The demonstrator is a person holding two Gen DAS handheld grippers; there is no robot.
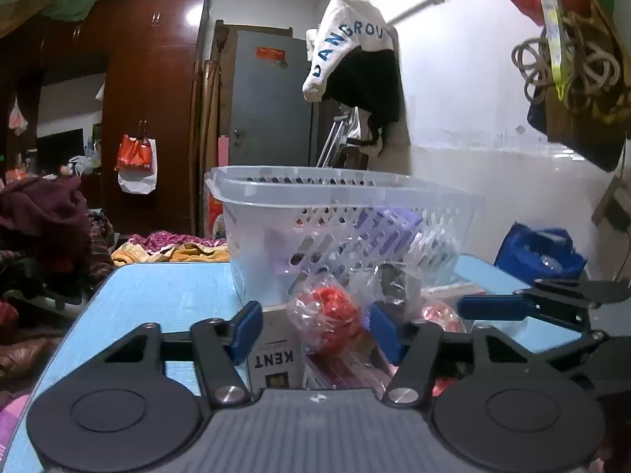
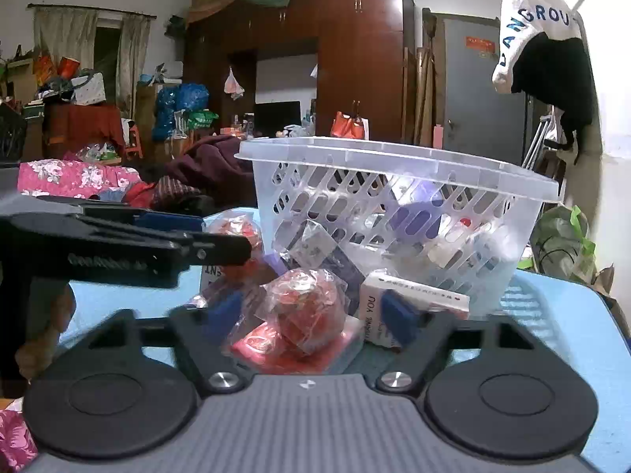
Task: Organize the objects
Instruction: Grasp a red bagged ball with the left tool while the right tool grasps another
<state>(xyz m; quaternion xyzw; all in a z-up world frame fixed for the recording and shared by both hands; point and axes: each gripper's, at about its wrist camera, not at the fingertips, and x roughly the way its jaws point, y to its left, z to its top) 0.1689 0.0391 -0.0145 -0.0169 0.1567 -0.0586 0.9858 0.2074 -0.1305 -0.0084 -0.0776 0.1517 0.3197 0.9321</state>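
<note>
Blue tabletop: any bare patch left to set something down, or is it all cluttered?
Bare: the blue tabletop left of the basket, and a strip right of it in the right wrist view. Crowded: in front of the basket, the KENT box and wrapped red packets.

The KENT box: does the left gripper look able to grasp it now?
Probably not directly. The KENT box lies by the left gripper's left finger, but a red wrapped packet fills the gap between the fingers.

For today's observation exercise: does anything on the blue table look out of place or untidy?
Yes. Several items lie heaped in front of the clear basket rather than inside it: a red bundle in crinkled plastic, a white box, and a box printed KENT.
</note>
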